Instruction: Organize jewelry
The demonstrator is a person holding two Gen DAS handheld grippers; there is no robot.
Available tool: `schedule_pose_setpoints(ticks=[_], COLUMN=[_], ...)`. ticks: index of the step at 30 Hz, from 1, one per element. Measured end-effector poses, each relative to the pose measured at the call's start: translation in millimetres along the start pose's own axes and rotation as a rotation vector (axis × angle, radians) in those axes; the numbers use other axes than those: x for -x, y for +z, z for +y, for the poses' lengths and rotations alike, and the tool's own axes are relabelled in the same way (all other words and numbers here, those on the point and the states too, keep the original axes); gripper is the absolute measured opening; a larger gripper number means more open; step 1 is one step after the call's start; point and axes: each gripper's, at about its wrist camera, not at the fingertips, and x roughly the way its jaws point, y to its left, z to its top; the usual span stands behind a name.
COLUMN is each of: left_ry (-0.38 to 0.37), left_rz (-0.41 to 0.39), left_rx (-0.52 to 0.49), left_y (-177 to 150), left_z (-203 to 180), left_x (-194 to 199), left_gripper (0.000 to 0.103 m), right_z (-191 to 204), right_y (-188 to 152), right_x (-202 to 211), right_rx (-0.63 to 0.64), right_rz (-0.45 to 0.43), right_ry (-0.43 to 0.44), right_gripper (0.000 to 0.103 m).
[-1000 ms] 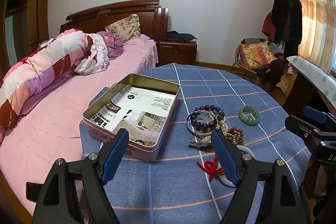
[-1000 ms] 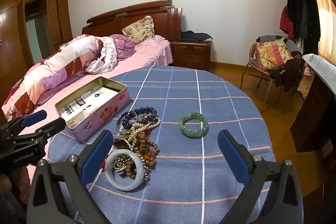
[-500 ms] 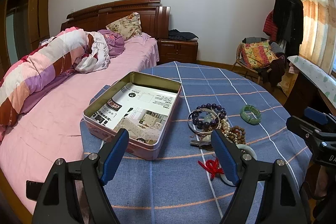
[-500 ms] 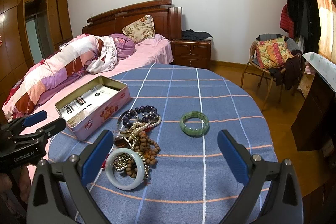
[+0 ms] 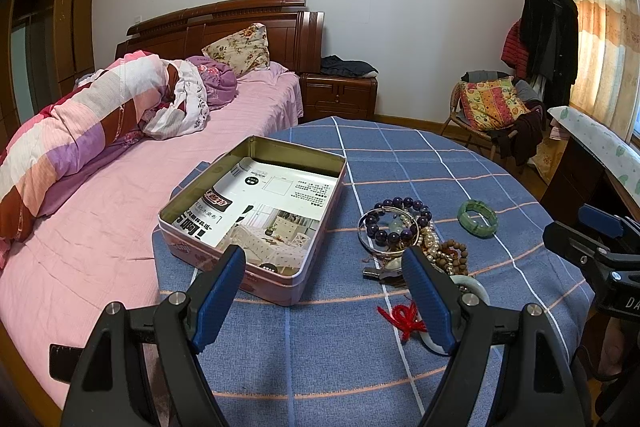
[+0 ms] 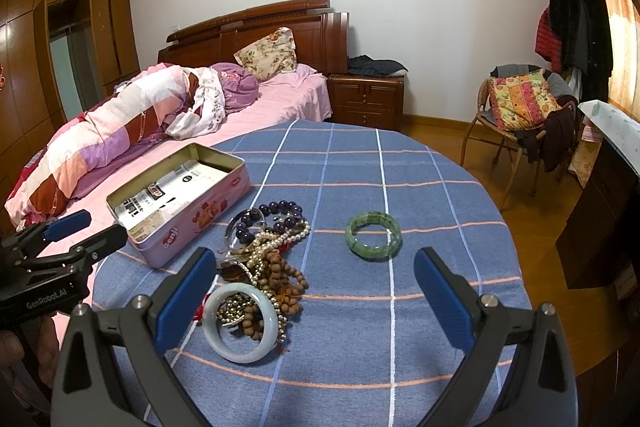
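Note:
An open pink tin box (image 5: 192, 247) lined with printed paper sits on the left of a round table; it also shows in the right wrist view (image 6: 200, 219). Beside it lies a heap of jewelry (image 6: 264, 259): a purple bead bracelet (image 5: 396, 223), pearls, brown beads and a pale jade bangle (image 6: 240, 323). A green bracelet (image 6: 373, 235) lies apart to the right and shows in the left wrist view too (image 5: 477, 218). My left gripper (image 5: 324, 301) is open and empty, near the tin. My right gripper (image 6: 316, 301) is open and empty, near the heap.
The table has a blue checked cloth (image 6: 360, 171). A bed with pink sheets (image 5: 100, 227) touches the table's left side. A nightstand (image 6: 368, 99) and a chair with cushions (image 6: 520, 111) stand behind. A dark cabinet (image 6: 600, 211) is at the right.
Both grippers have drifted slightly; the views shift a little downward and closer to the table. Nothing was taken hold of or moved.

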Motion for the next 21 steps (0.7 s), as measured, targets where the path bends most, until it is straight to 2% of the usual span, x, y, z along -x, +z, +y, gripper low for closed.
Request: schedule_pose_setpoints(ticks=[21], left_ry=[0.001], left_rz=[0.001], left_rx=[-0.001], left_y=[0.1], left_z=[-0.2], left_x=[0.0], left_gripper=[0.080], right_z=[2.1], right_y=[-0.1], right_x=[-1.4], right_rx=[0.000], right_rz=[0.003], right_ry=[0.000], right_gripper=[0.101])
